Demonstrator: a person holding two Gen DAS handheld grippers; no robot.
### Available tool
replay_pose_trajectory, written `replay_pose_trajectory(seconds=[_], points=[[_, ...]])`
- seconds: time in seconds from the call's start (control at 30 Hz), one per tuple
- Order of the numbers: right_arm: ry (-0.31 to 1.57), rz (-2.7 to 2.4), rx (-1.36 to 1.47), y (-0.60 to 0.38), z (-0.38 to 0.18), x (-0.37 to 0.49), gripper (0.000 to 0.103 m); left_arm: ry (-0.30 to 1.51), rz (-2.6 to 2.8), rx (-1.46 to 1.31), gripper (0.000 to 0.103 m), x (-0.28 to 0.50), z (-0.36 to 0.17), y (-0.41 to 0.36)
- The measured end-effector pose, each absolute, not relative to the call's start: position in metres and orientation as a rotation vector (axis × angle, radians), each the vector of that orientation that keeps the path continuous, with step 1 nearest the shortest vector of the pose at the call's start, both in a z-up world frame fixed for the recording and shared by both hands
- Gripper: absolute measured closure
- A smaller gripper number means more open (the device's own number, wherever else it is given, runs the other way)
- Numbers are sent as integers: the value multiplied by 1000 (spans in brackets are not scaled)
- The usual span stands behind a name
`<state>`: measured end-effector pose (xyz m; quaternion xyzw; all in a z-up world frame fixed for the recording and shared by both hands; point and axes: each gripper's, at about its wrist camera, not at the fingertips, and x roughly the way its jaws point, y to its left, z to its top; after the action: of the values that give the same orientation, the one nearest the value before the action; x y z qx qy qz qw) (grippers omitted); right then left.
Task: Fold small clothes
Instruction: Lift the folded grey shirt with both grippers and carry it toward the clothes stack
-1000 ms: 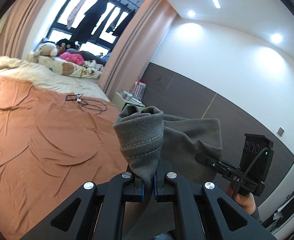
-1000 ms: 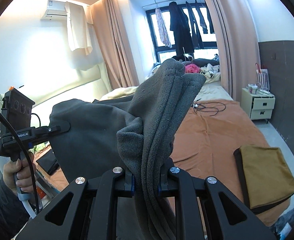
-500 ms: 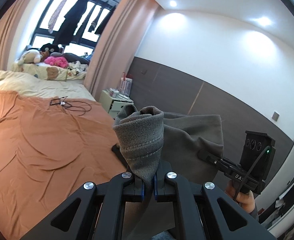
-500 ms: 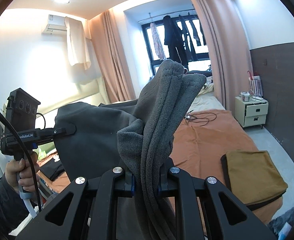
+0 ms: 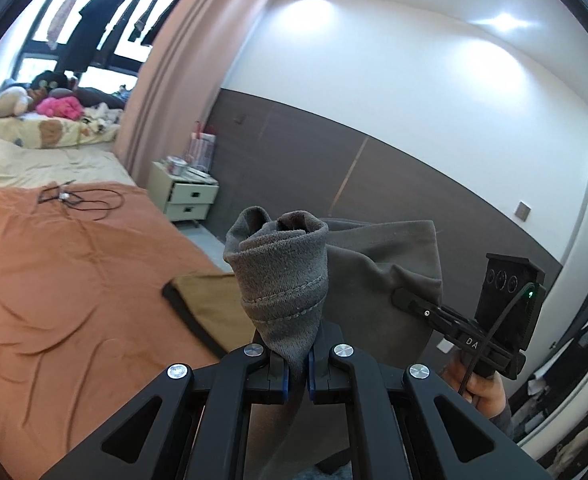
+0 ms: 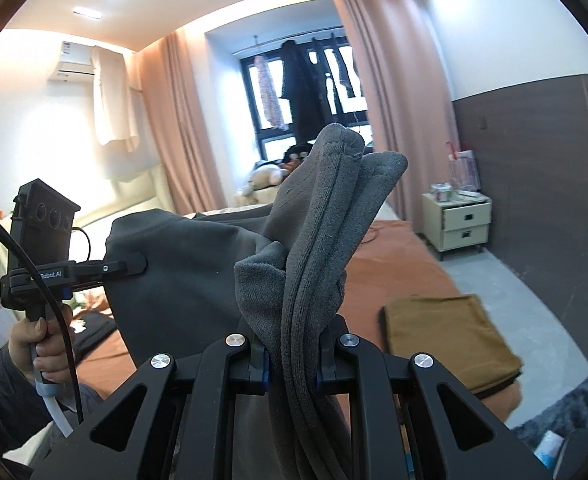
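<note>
A grey fleece garment (image 5: pixel 378 280) hangs in the air, stretched between both grippers above the orange bed (image 5: pixel 54 280). My left gripper (image 5: pixel 297 372) is shut on a bunched hem of it. My right gripper (image 6: pixel 292 364) is shut on a thick bundle of folded layers of the grey garment (image 6: pixel 190 276). Each wrist view shows the other gripper pinching the far edge: the right gripper (image 5: pixel 404 296) at right in the left wrist view, the left gripper (image 6: pixel 136 267) at left in the right wrist view. The cloth's lower part drops out of view behind the fingers.
A folded mustard-brown cloth with a dark edge (image 6: pixel 450 336) lies on the bed's near corner. A black cable (image 5: pixel 82 200) lies further up the bed. A cream nightstand (image 6: pixel 460 222) stands by the dark wall panel. Dark clothes (image 6: pixel 94 326) lie at left. Soft toys (image 5: pixel 10 102) sit by the window.
Both grippers swung sideways across the room with the garment still held between them; the folded mustard-brown cloth came into the left wrist view. The right gripper sank a little.
</note>
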<state>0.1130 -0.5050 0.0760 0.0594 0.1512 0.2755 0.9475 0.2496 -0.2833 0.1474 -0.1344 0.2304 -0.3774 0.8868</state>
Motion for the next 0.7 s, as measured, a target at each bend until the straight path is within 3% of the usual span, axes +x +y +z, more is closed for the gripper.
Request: replay_pose_trajectory(seconds=[0.7], points=[[311,371,141,-494,82,149,92,525,-1017,-261,98,363,140,-396]])
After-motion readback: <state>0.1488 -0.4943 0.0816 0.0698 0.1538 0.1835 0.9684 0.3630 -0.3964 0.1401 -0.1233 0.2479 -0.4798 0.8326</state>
